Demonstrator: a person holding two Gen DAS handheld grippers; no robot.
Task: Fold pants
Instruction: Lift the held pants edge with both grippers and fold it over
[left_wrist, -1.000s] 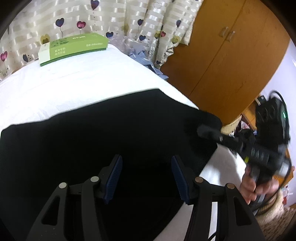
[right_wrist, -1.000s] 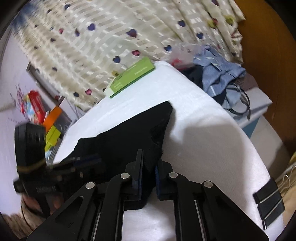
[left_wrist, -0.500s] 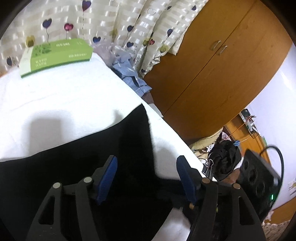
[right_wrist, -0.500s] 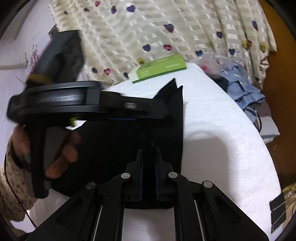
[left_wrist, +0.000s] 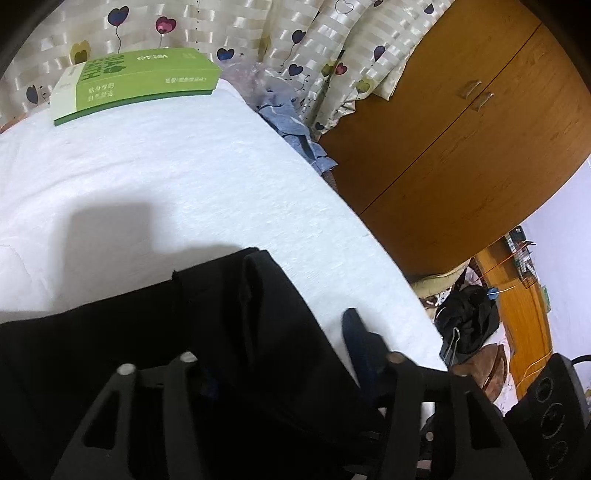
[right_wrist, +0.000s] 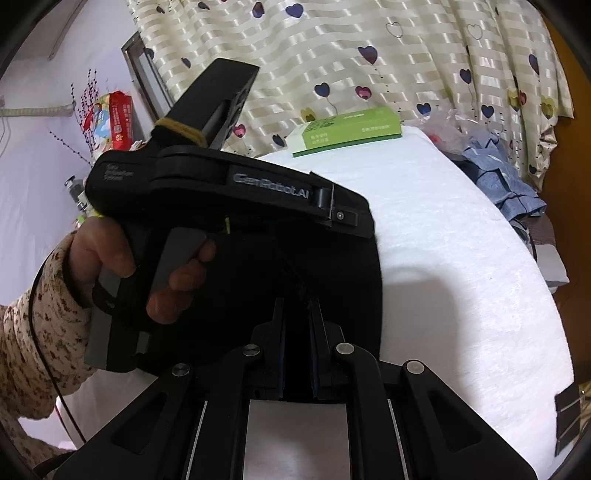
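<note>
The black pants (left_wrist: 229, 325) lie on the white table cover (left_wrist: 177, 173), with a folded layer lifted at the near edge. My left gripper (left_wrist: 277, 354) is open, its fingers wide apart, and the raised fold of the pants drapes between them. My right gripper (right_wrist: 297, 317) is shut on the black pants (right_wrist: 332, 280) near their right edge and holds the cloth up. In the right wrist view the left gripper's body (right_wrist: 229, 192) and the hand holding it hang just above the pants, covering much of them.
A green box (left_wrist: 136, 81) lies at the far end of the table (right_wrist: 461, 258), also in the right wrist view (right_wrist: 347, 129). Blue clothes (left_wrist: 291, 129) are heaped past the far right edge. A wooden wardrobe (left_wrist: 461, 147) stands to the right. Heart-patterned curtains (right_wrist: 369, 55) hang behind.
The right gripper has carried the held pants edge leftward, doubling the cloth over itself. The left gripper has moved in over the fold, and cloth now lies between its open fingers.
</note>
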